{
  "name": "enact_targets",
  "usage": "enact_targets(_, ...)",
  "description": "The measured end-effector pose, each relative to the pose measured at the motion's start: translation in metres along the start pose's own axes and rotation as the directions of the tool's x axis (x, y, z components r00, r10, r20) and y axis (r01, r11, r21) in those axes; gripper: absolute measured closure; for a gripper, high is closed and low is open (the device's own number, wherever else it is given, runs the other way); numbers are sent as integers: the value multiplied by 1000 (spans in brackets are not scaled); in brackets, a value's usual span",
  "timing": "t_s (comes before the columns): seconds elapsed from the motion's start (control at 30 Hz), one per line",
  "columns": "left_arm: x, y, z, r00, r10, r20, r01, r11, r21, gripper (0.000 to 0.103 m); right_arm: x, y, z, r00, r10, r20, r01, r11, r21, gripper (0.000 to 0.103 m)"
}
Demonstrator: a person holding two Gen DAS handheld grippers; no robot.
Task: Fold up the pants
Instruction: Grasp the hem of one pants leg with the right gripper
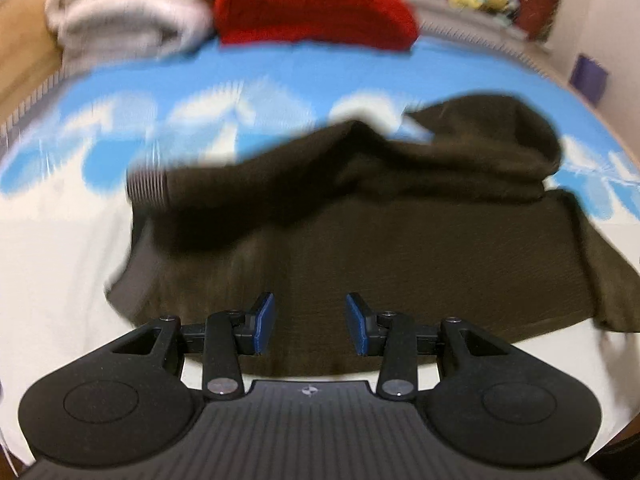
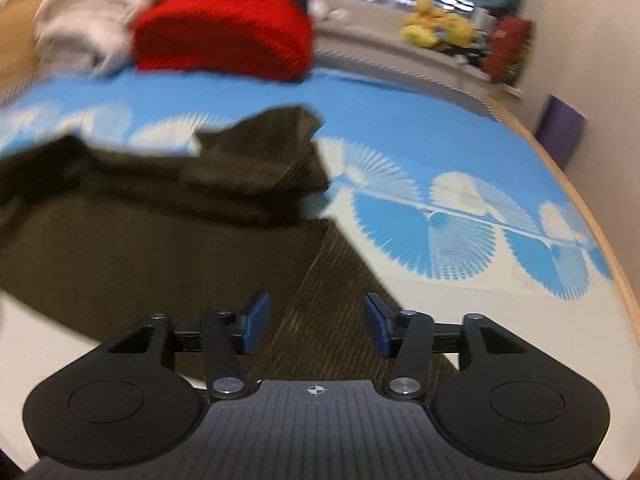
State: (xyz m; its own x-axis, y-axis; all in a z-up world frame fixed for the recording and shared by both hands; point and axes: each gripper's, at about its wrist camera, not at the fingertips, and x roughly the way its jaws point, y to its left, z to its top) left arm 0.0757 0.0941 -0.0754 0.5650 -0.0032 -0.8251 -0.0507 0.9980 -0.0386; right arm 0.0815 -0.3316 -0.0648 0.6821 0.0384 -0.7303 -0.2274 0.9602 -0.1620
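While both views are smeared by motion, the layout reads clearly enough. Pants point(image 1: 360, 216) lie on the bedspread point(image 1: 60, 240), dark brown, partly doubled, long axis running across both views. Red cloth point(image 1: 312, 8) sits beyond the pants, well apart. Left gripper point(image 1: 310, 328): jaws part-open, nothing between them, poised over the pants' near edge. Right gripper point(image 2: 316, 326): jaws part-open, empty, over the pants' ribbed end point(image 2: 332, 300), probably the waistband. Each gripper is nearest its own end; next grasp lies straight ahead and below.

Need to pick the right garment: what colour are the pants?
Dark brown pants, clearest in the left wrist view.
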Motion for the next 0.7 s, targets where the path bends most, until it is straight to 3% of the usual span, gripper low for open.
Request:
enact_targets(0.17, 40, 31, -4, 994, -33, -102, 17, 989, -148, 55, 36, 26, -11, 994, 54, -96, -64, 993, -101, 46)
enact_targets(0.27, 61, 61, -10, 979, -16, -202, -42, 959, -282, 45, 61, 32, -16, 983, 63, -171, -82, 991, -106, 39)
enact_targets(0.43, 83, 97, -18, 962, -47, -268, -77, 899, -432, 30, 95, 37, -23, 960, 24, -280, -59, 992, -115, 33)
enact_targets(0.53, 90, 107, -21, 956, -57, -287, -90, 876, -473, 27, 102, 36, -23, 962, 34, -272, -64, 993, -102, 27)
enact_targets(0.7, 96, 107, -14, 964, -60, -260, -83, 859, -505, 23, 94, 52, -19, 978, 96, -187, -128, 977, -170, 28)
